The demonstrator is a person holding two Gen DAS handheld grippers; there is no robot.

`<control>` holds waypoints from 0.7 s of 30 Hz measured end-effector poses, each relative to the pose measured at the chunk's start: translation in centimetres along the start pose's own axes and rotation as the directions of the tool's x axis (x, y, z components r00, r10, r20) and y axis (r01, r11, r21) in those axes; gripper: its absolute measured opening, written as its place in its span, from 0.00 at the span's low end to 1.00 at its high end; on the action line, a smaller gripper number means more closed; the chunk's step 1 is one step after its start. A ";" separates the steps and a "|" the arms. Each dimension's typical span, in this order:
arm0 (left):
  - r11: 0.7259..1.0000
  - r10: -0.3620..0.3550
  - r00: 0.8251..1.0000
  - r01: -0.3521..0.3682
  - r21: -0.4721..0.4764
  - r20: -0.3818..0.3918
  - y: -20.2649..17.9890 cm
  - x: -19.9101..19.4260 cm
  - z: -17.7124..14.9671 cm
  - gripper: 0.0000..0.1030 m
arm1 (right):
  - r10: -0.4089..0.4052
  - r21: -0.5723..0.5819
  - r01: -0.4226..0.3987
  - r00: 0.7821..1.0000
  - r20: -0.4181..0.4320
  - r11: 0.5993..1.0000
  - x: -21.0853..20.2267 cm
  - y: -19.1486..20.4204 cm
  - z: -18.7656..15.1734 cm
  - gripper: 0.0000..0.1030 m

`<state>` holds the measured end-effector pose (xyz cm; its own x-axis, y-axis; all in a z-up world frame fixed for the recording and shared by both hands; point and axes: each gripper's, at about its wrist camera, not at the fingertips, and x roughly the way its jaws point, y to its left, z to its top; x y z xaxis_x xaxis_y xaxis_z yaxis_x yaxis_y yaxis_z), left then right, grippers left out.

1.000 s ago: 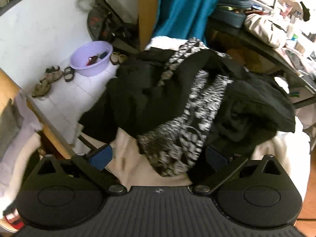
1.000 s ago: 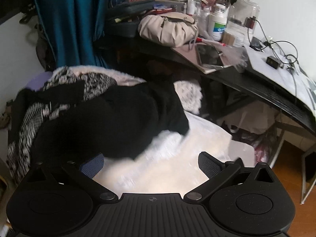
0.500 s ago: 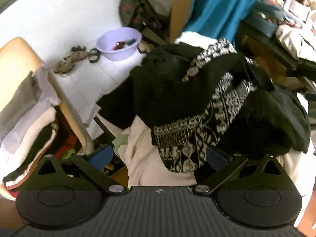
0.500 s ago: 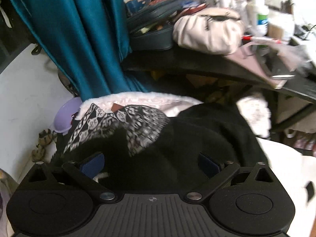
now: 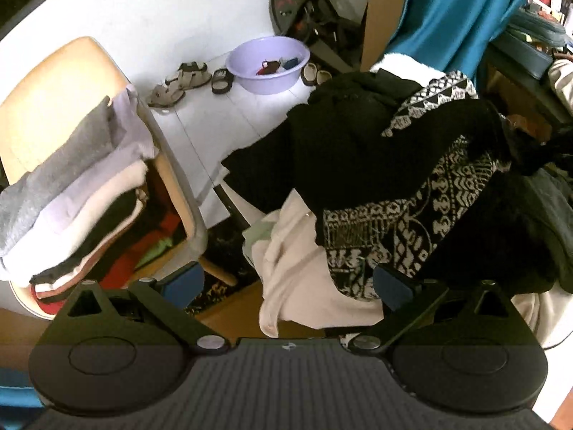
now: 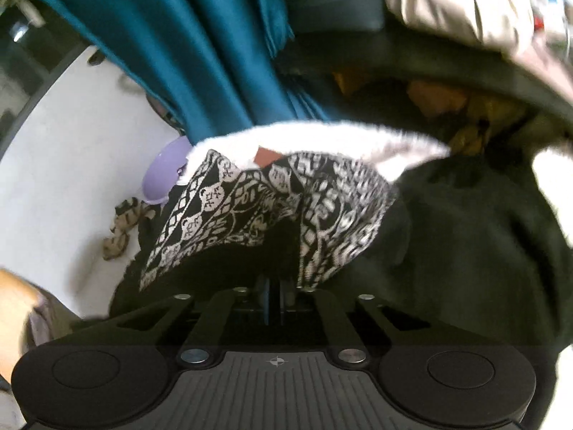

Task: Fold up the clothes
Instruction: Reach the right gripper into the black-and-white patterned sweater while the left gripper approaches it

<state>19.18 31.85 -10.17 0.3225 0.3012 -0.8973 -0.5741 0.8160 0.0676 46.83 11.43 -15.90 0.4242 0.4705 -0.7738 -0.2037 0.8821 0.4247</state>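
Observation:
A heap of unfolded clothes lies in front of me: a black garment [image 5: 358, 150], a black-and-white patterned cloth [image 5: 412, 222] and a cream cloth [image 5: 301, 268] underneath. My left gripper [image 5: 286, 283] hangs open over the heap's near edge, above the cream cloth, touching nothing. In the right wrist view, my right gripper [image 6: 274, 297] is shut, its tips pushed into a dark fold of the black garment [image 6: 465, 233] just below the patterned cloth [image 6: 250, 208]. The fold hides the very tips.
A light wooden chair [image 5: 53, 82] at the left bears a stack of folded clothes [image 5: 71, 193]. A purple basin [image 5: 268, 64] and sandals [image 5: 179, 82] sit on the white floor. A teal curtain [image 6: 215, 53] and a cluttered dark desk with a beige bag [image 6: 465, 0] stand behind the heap.
The right gripper swung left and down from the white bedding to the heap and closed into the black cloth. The left gripper rolled, bringing the chair with the folded stack into view.

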 end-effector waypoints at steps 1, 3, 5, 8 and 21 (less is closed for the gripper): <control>1.000 -0.009 1.000 0.009 0.005 -0.002 -0.4 0.1 0.1 1.00 | 0.006 -0.018 -0.006 1.000 0.014 1.000 -0.9 0.0 -0.2 0.04; 0.999 -0.023 1.000 0.023 0.023 0.005 -1.1 0.1 0.2 1.00 | 0.026 -0.014 -0.025 0.999 0.037 1.000 -3.2 -0.7 -0.7 0.04; 0.998 -0.036 0.999 0.035 0.047 0.015 -1.8 0.2 0.4 1.00 | 0.045 0.016 -0.046 0.998 0.051 0.999 -5.4 -1.8 -1.3 0.04; 0.996 -0.059 0.998 0.058 0.068 0.012 -2.6 0.5 0.7 1.00 | 0.058 0.060 -0.062 0.996 0.075 0.996 -9.1 -3.5 -3.0 0.04; 0.977 -0.178 0.982 0.185 0.104 -0.067 -4.6 2.3 -0.7 0.99 | -0.212 0.270 0.243 0.967 -0.140 0.932 -20.0 -9.2 -14.9 0.06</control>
<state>22.05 28.51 -12.85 0.3685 0.1170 -0.9222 -0.4236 0.9042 -0.0545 27.07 -5.76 -11.38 0.3294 0.2714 -0.9043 0.1521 0.9300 0.3345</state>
